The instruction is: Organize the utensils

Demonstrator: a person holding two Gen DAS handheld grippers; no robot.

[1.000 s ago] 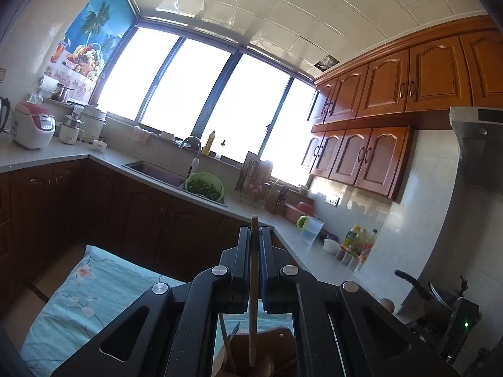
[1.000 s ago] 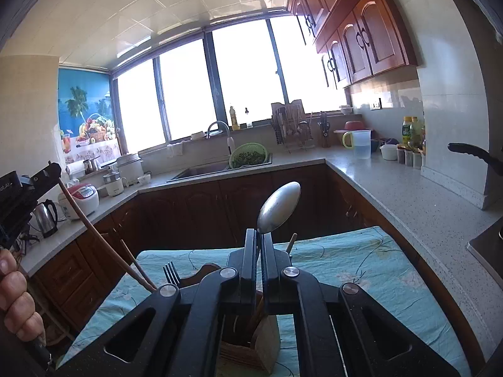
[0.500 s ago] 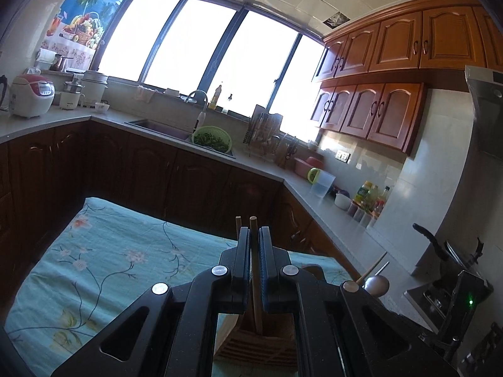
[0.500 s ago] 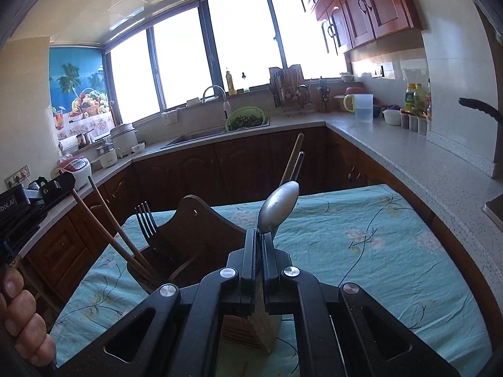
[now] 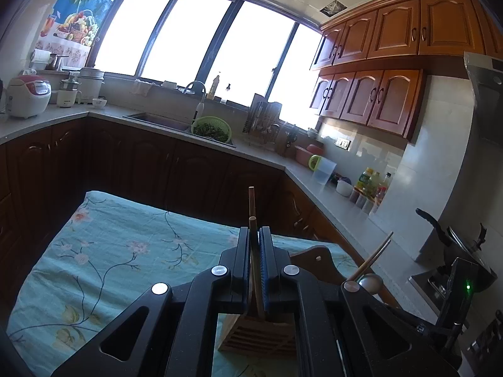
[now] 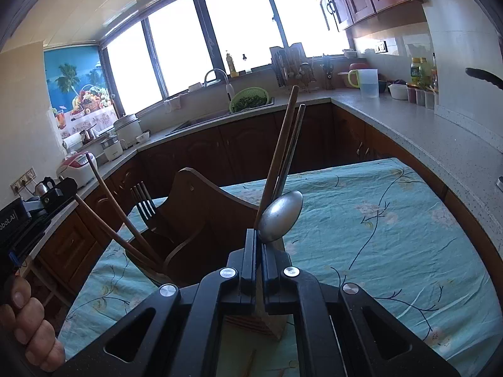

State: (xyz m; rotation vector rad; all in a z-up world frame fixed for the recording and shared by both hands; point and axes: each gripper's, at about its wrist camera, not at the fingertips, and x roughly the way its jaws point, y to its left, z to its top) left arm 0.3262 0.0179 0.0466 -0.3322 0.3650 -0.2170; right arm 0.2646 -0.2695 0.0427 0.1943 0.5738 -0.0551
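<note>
My left gripper (image 5: 255, 235) is shut on a wooden chopstick (image 5: 252, 223) that stands upright above a wooden utensil holder (image 5: 261, 334) on the table. A second chopstick (image 5: 251, 199) rises just behind it. My right gripper (image 6: 258, 238) is shut on a metal spoon (image 6: 280, 216), bowl up, over the same holder (image 6: 201, 220). The holder has a fork (image 6: 144, 202), a chopstick pair (image 6: 287, 144) and two leaning chopsticks (image 6: 107, 198). The spoon's bowl (image 5: 371, 281) and the right gripper show at the right of the left wrist view.
A teal floral cloth (image 6: 377, 220) covers the table (image 5: 103, 245). Dark wooden cabinets and a grey counter (image 6: 424, 125) wrap around behind, with sink, green colander (image 6: 250, 99), jug and bottles. A person's hand (image 6: 22, 320) holds the left gripper at the left edge of the right wrist view.
Both grippers have tilted and come down toward the holder. The chopstick and the spoon now sit lower over it, and the table fills more of both views.
</note>
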